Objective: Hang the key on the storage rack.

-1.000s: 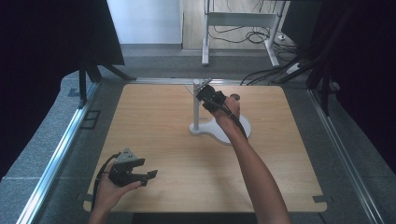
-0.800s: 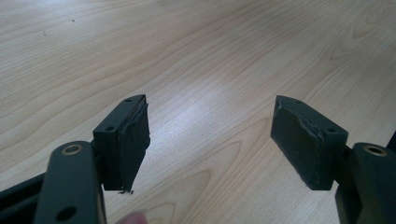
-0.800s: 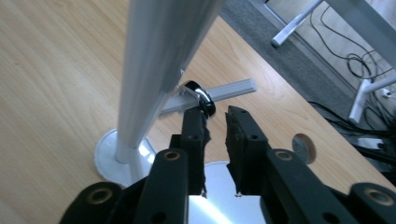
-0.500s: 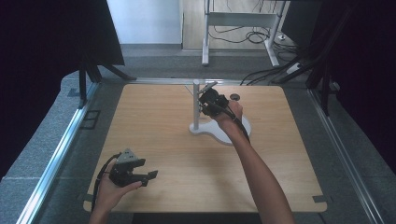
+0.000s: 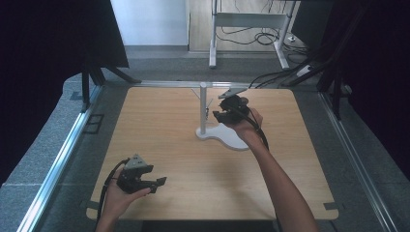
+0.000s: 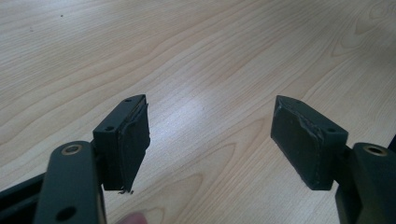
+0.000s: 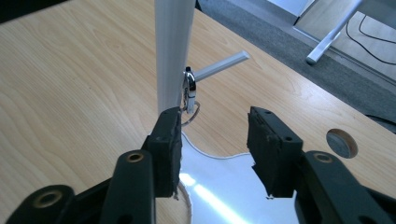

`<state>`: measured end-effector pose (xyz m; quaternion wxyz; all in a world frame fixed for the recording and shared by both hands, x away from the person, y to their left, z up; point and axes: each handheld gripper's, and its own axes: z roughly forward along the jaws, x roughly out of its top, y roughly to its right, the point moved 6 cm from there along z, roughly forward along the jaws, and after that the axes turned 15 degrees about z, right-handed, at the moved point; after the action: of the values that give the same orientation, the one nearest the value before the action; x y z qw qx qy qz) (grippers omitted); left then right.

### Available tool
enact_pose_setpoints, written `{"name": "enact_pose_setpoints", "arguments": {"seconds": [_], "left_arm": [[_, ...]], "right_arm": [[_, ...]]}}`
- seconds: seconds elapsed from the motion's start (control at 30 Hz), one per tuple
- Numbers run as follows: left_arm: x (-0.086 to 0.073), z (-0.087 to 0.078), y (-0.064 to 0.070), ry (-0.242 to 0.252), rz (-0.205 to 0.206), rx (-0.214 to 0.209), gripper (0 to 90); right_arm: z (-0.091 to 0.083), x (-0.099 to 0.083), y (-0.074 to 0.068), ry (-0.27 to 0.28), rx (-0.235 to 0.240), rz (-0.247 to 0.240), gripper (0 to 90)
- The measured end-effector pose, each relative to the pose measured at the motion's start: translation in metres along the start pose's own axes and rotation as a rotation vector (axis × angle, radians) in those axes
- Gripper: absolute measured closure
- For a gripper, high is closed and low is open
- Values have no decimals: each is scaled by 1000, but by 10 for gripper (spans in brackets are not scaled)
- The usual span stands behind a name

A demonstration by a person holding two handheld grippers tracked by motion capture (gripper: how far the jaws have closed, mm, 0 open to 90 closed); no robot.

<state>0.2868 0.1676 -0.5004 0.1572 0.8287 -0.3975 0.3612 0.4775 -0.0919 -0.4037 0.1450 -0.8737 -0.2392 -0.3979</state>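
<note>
On the wooden table (image 5: 159, 125) stands one white stand (image 5: 203, 108), a post on a flat base with one thin peg (image 7: 223, 64) at its side; one metal clip with a ring (image 7: 189, 95) hangs from that peg. At three o'clock of the post, the right gripper (image 7: 214, 135) is half open, empty, its near jaw just beside the ring. At seven o'clock, well apart, the left gripper (image 6: 210, 135) gapes wide, empty.

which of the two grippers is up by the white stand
The right gripper, jaws open beside the white stand's post. The left gripper sits open at the near table edge.
</note>
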Motion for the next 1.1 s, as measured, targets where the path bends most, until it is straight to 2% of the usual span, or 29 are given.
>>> {"name": "enact_pose_setpoints", "arguments": {"seconds": [0.17,0.27,0.53,0.6,0.73,0.97,1.1], "left_arm": [[-2,0,1,-2,0,0,286],[-2,-4,2,7,-2,2,286],[-2,-7,4,17,-5,8,286],[-1,-6,5,17,-7,8,286],[-1,-5,6,14,-4,6,285],[3,-2,11,15,8,0,286],[4,1,14,6,13,-3,285]], "right_arm": [[-14,-8,6,31,36,43,532],[-19,-15,8,33,40,50,528],[-34,-44,15,38,90,92,522],[-38,-55,19,39,95,98,522],[-48,-79,27,54,115,140,519],[-70,-129,44,72,119,188,509],[-78,-151,54,94,119,225,506]]}}
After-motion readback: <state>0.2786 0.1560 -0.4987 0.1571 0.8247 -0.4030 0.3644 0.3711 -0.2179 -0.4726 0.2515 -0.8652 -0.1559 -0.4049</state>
